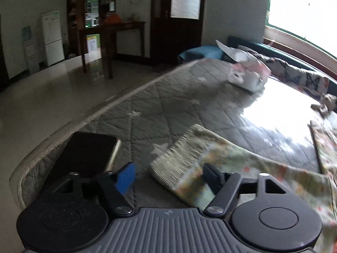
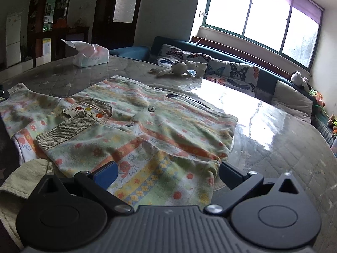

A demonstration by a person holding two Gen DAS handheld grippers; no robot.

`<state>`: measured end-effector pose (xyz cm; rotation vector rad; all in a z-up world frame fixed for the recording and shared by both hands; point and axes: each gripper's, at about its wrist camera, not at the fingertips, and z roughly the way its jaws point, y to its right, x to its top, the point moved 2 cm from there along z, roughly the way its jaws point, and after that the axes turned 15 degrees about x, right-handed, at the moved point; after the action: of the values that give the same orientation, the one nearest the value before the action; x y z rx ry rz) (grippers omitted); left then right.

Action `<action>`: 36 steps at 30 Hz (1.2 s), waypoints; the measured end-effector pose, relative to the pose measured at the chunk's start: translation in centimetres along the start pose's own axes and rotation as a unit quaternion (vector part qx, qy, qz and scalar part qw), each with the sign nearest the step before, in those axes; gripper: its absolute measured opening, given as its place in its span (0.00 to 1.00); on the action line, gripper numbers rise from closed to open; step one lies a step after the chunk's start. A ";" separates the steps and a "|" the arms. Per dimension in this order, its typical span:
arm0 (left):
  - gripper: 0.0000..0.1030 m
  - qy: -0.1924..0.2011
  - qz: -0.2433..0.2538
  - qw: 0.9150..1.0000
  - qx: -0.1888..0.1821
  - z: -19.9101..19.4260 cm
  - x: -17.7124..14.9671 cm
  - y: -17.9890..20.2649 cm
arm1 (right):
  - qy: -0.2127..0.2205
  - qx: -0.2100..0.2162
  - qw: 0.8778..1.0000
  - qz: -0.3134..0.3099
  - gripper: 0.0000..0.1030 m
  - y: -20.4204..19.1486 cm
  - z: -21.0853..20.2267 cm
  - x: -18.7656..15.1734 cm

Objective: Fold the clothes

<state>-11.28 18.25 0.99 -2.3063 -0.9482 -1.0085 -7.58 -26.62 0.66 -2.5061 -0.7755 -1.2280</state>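
Beyond the left hand-held gripper (image 1: 168, 175), whose jaws stand partly apart and grip nothing, a dark phone (image 1: 84, 154) lies left and the patterned jacket's ribbed cuff (image 1: 181, 158) lies between its fingers on the tabletop (image 1: 168, 97). The right hand-held gripper (image 2: 168, 176) gapes wide over the jacket (image 2: 130, 124) hem. Print on the tissue pack (image 2: 91, 57) is unreadable.

Phone (image 1: 84, 156) blocks left; tissue pack (image 2: 91, 58) beyond.
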 end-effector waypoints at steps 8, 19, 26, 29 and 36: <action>0.11 0.006 -0.032 0.999 -0.016 -0.3 0.1 -0.5 | 0.004 -0.002 1.000 0.013 1.00 0.2 -0.3 -0.3; 0.09 0.066 0.024 0.974 -0.214 -9.3 1.5 5.4 | 0.014 -0.012 0.999 0.039 1.00 1.2 -1.1 -0.8; 0.09 0.077 0.092 0.926 -0.357 -15.9 0.1 12.3 | 0.019 -0.017 0.998 0.058 1.00 2.2 -1.6 -1.5; 0.09 0.064 0.108 0.904 -0.408 -18.0 -0.8 14.9 | 0.022 -0.018 0.998 0.063 1.00 2.5 -1.9 -1.8; 0.12 0.045 0.173 0.863 -0.472 -20.3 -3.8 19.8 | 0.028 -0.025 0.996 0.076 1.00 3.4 -2.4 -2.3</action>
<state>-7.87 -9.17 8.48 -2.9697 0.1036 -1.6248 -8.41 -31.25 0.41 -2.5048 -0.5356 -1.2732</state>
